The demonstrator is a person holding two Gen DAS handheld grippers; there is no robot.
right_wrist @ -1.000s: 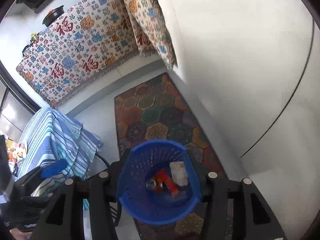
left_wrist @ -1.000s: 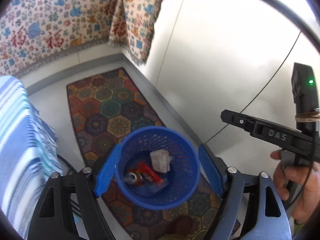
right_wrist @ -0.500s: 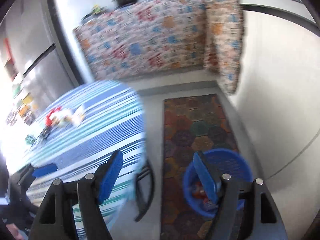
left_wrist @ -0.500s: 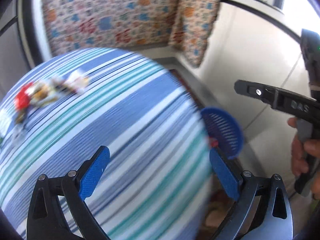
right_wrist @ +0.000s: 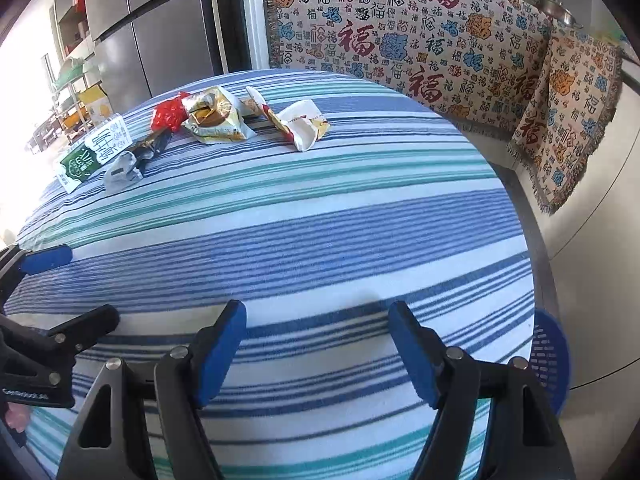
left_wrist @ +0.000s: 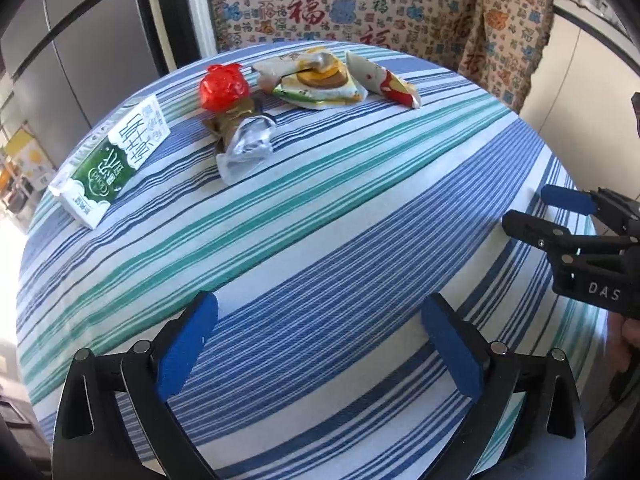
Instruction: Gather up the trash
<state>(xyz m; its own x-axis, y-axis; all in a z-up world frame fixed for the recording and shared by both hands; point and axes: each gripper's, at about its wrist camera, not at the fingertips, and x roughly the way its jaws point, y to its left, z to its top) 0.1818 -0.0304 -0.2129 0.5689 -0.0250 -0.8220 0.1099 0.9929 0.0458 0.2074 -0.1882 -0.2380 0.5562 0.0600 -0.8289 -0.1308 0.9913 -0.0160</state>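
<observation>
Trash lies at the far side of a round table with a blue-striped cloth (left_wrist: 320, 216): a green and white carton (left_wrist: 110, 162), a red wrapper (left_wrist: 222, 86), a silver and gold wrapper (left_wrist: 244, 144), a yellow-green snack bag (left_wrist: 320, 84) and a white and red wrapper (left_wrist: 380, 80). The same pile shows in the right wrist view, carton (right_wrist: 94, 152) to white wrapper (right_wrist: 302, 124). My left gripper (left_wrist: 320, 344) is open and empty over the near table. My right gripper (right_wrist: 318, 352) is open and empty. The blue bin (right_wrist: 550, 360) stands below the table's right edge.
A patterned cloth with red characters (right_wrist: 400, 36) hangs behind the table. A steel fridge (right_wrist: 160, 36) stands at the back left. A white cabinet wall (right_wrist: 600, 240) runs along the right, close to the bin.
Both grippers have swung up from over the blue bin on the floor rug to over the table. The trash pile on the table has come into view.
</observation>
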